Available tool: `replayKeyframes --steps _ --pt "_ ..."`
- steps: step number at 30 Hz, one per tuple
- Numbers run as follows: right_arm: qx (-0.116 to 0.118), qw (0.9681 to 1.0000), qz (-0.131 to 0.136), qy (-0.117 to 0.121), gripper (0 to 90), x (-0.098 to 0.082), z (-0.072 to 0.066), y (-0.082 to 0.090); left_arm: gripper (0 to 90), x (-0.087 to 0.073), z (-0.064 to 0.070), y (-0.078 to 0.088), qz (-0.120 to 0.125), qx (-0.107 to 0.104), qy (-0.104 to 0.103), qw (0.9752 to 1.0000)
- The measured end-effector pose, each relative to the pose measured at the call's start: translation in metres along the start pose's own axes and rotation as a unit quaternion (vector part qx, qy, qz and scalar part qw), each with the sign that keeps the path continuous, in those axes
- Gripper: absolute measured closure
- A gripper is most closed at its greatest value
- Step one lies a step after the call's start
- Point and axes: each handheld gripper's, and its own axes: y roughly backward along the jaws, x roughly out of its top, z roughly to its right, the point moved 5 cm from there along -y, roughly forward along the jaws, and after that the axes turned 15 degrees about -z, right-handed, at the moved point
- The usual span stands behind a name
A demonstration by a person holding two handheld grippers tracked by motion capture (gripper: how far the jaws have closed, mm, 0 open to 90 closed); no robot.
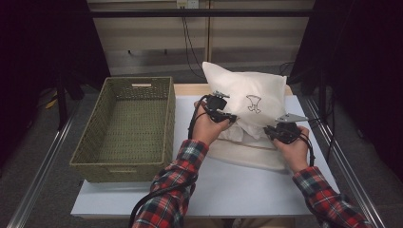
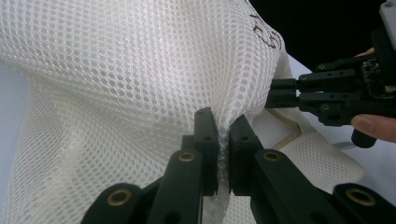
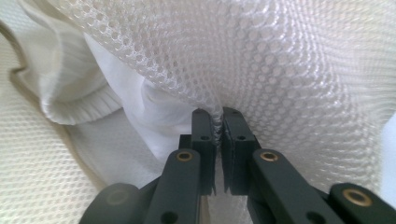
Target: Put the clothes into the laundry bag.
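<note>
A white mesh bag (image 1: 247, 95) with a small dark drawing on it lies bunched up on the pale table (image 1: 237, 190). White clothing (image 3: 116, 107) with a ribbed edge shows inside its mouth. My left gripper (image 1: 232, 118) is shut on a pinch of the mesh (image 2: 140, 70) at the bag's near left side; the net is squeezed between its jaws (image 2: 223, 122). My right gripper (image 1: 268, 132) is shut on the mesh at the near right side (image 3: 218, 114), a short way from the left one. In the left gripper view, the right gripper (image 2: 271, 95) pinches the same fold from the right.
A woven green basket (image 1: 119, 173) stands empty on the table's left part, beside the left forearm. Dark curtains and cables close off the back. Bare tabletop lies in front of the bag, between the two plaid sleeves.
</note>
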Motion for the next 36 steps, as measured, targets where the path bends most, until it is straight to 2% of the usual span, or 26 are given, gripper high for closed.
replayKeyframes --steps 3,7,9,11,12,16,19,20,22,29,31,32,34,36 --pt "0.013 0.9998 0.006 -0.013 85.0 0.0 0.001 0.008 84.5 -0.001 0.0 0.003 0.001 0.003 -0.001 1.0" --pt "0.028 0.9995 0.01 -0.003 85.0 -0.003 0.0 0.016 82.5 -0.003 -0.001 0.005 0.011 0.006 0.003 0.9999" --pt "0.033 0.9994 0.012 -0.003 84.9 -0.005 -0.001 0.02 82.2 -0.005 -0.004 0.006 0.004 0.013 -0.003 0.9999" --pt "0.052 0.9985 0.017 -0.003 85.3 -0.007 -0.002 0.023 81.5 -0.006 -0.005 0.006 0.004 0.012 0.003 0.9999" --pt "0.054 0.9984 0.017 -0.005 85.2 -0.008 -0.003 0.025 81.5 -0.007 -0.007 0.006 0.003 0.014 0.0 0.9999" --pt "0.056 0.9983 0.014 0.012 85.9 -0.01 -0.005 0.03 80.5 -0.008 -0.007 0.006 0.007 0.014 0.004 0.9999" --pt "0.059 0.998 0.017 0.015 86.6 -0.011 -0.006 0.033 79.2 -0.008 -0.008 0.007 0.006 0.015 0.006 0.9998" --pt "0.063 0.9978 0.016 0.013 86.7 -0.012 -0.006 0.034 78.7 -0.009 -0.009 0.007 0.004 0.018 0.001 0.9998" --pt "0.066 0.9975 0.021 0.008 86.6 -0.013 -0.006 0.037 78.4 -0.01 -0.009 0.007 0.008 0.016 0.005 0.9998" --pt "0.074 0.9968 0.018 0.024 86.5 -0.019 -0.01 0.039 72.9 -0.013 -0.011 0.006 0.006 0.02 0.006 0.9998" --pt "0.072 0.9967 0.017 0.032 86.5 -0.021 -0.011 0.04 74.0 -0.015 -0.01 0.006 0.008 0.011 0.013 0.9998" --pt "0.074 0.9965 0.018 0.036 86.4 -0.021 -0.012 0.04 73.2 -0.016 -0.011 0.007 0.005 0.015 0.009 0.9998" --pt "0.075 0.9963 0.018 0.037 86.5 -0.023 -0.012 0.041 73.5 -0.017 -0.011 0.007 0.007 0.007 0.013 0.9999" --pt "0.07 0.9963 0.013 0.047 86.6 -0.025 -0.012 0.042 72.4 -0.02 -0.012 0.007 0.005 0.01 0.013 0.9999"
